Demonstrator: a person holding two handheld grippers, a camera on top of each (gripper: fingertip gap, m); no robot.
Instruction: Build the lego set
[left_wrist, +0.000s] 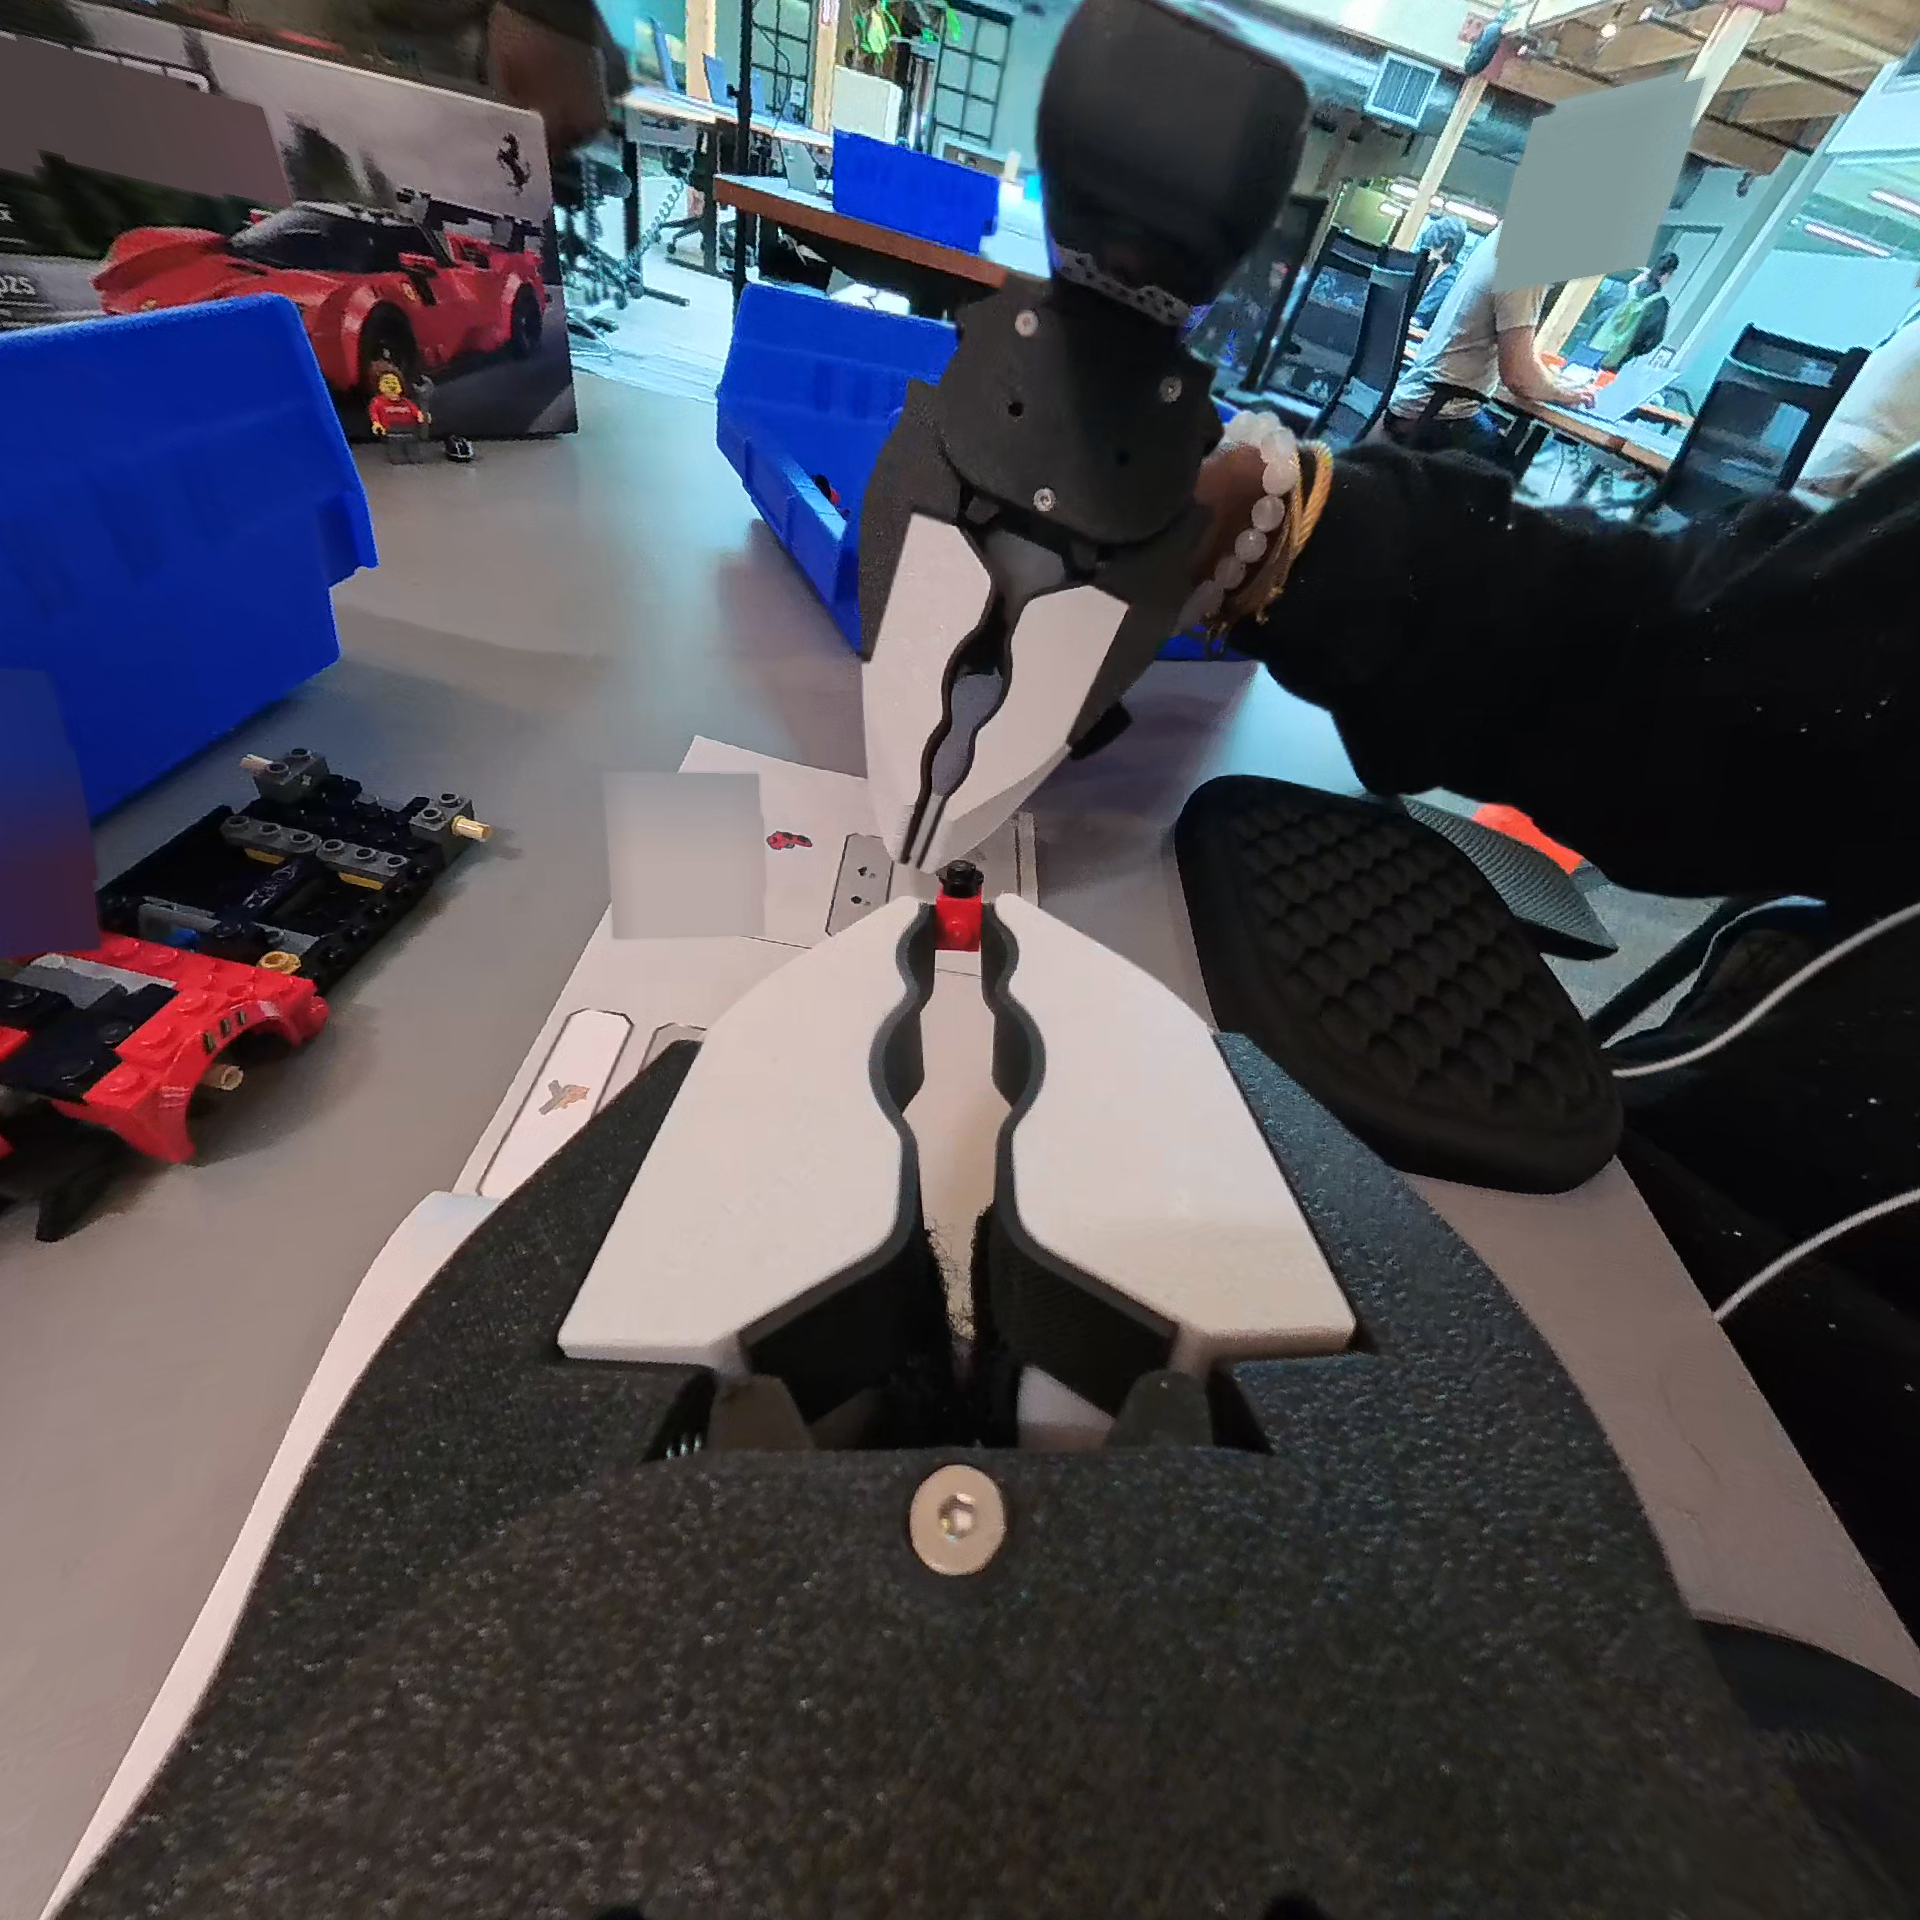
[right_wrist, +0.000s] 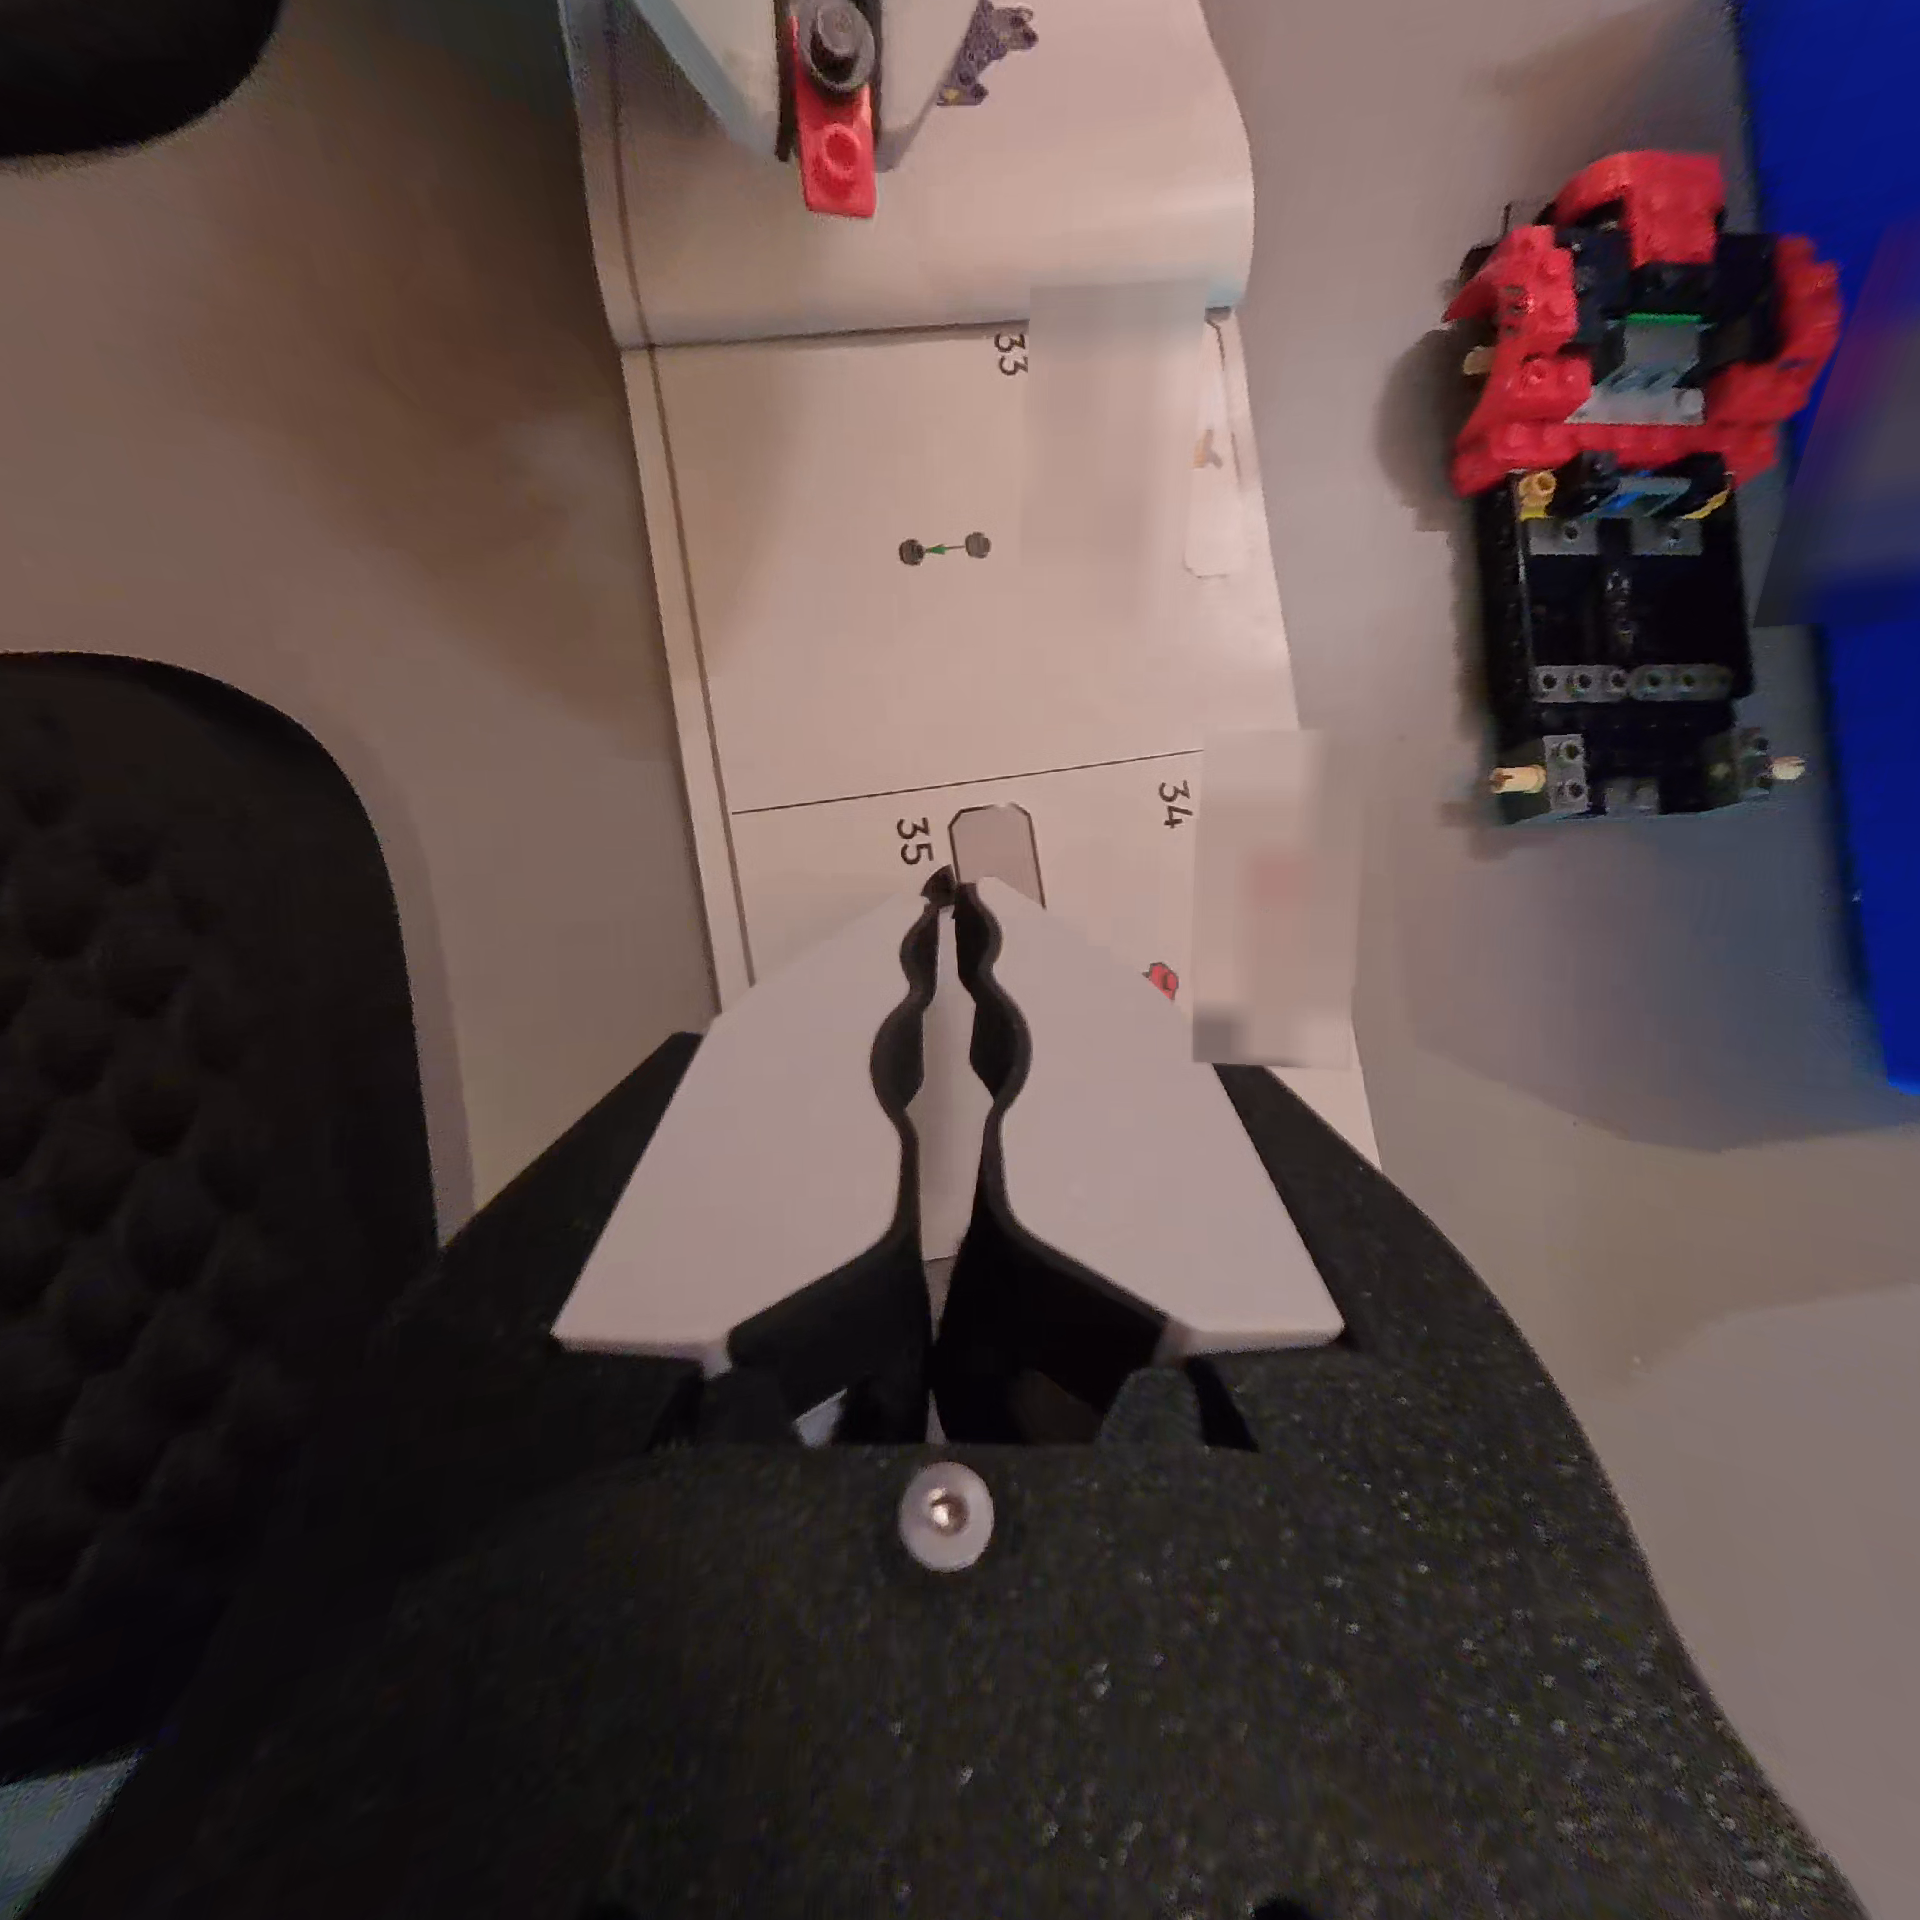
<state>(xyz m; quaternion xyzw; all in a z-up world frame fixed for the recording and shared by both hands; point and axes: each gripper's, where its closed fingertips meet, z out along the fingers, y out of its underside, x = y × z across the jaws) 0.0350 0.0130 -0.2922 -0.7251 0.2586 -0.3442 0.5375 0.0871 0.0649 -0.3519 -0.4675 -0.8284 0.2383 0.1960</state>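
My left gripper (left_wrist: 956, 914) is shut on a small red brick (left_wrist: 954, 927) with a black round piece (left_wrist: 958, 876) on top, held above the open instruction booklet (left_wrist: 686, 977). My right gripper (left_wrist: 920, 852) points down from above, its tips just left of that black piece and apart from it. In the right wrist view the right gripper (right_wrist: 948, 896) is shut, with what looks like a tiny black piece (right_wrist: 940, 885) at its tips. That view also shows the red brick (right_wrist: 836, 156) in the left gripper at the top. The half-built red and black car (left_wrist: 208, 935) (right_wrist: 1621, 520) lies on the table.
Blue bins (left_wrist: 156, 520) (left_wrist: 810, 436) (right_wrist: 1860, 831) stand behind the car and the booklet (right_wrist: 883, 623). The set's box (left_wrist: 312, 260) and a minifigure (left_wrist: 398, 410) are at the back left. A black mesh chair part (left_wrist: 1392, 987) (right_wrist: 156, 1039) lies at the table's edge. People sit far behind. The tips of one gripper are about 10 cm away from the tips of the other.
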